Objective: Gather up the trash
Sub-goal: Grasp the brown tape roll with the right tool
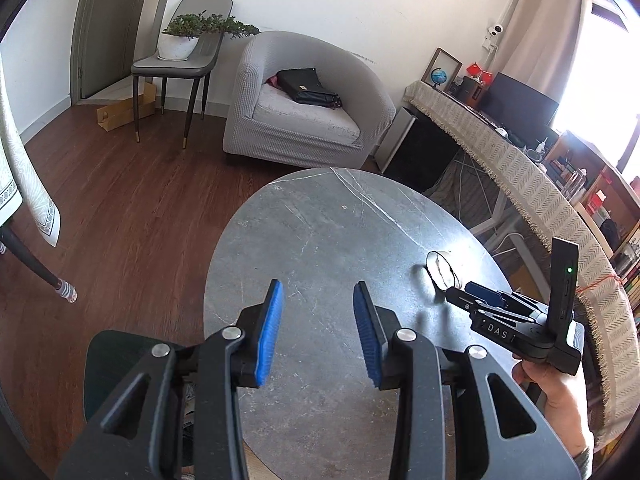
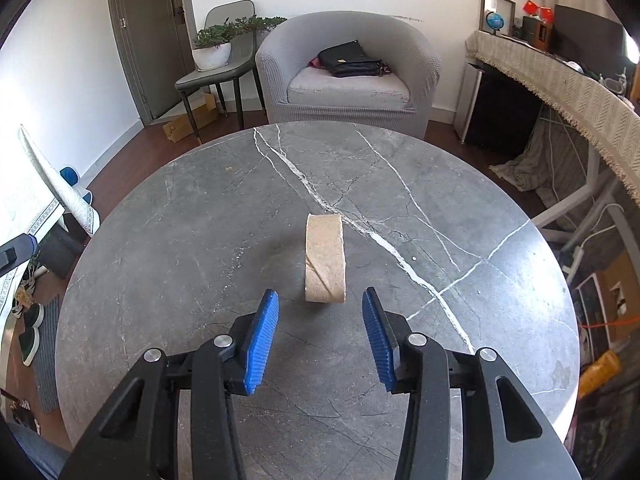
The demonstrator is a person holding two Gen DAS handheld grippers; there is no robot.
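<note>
A brown cardboard tape roll core point(image 2: 325, 258) stands on its edge on the round grey marble table point(image 2: 200, 220). My right gripper point(image 2: 320, 312) is open, its blue pads just in front of the roll, one on each side, not touching it. In the left wrist view the same roll point(image 1: 442, 270) shows as a ring near the table's right edge, with my right gripper point(image 1: 478, 294) right behind it. My left gripper point(image 1: 318, 300) is open and empty over the left part of the table point(image 1: 320, 220).
A grey armchair point(image 2: 348, 72) with a black bag point(image 2: 348, 60) stands beyond the table. A chair with a potted plant point(image 2: 214, 46) is left of it. A cloth-covered desk point(image 2: 580, 88) runs along the right. A dark bin point(image 1: 108, 360) sits on the floor at lower left.
</note>
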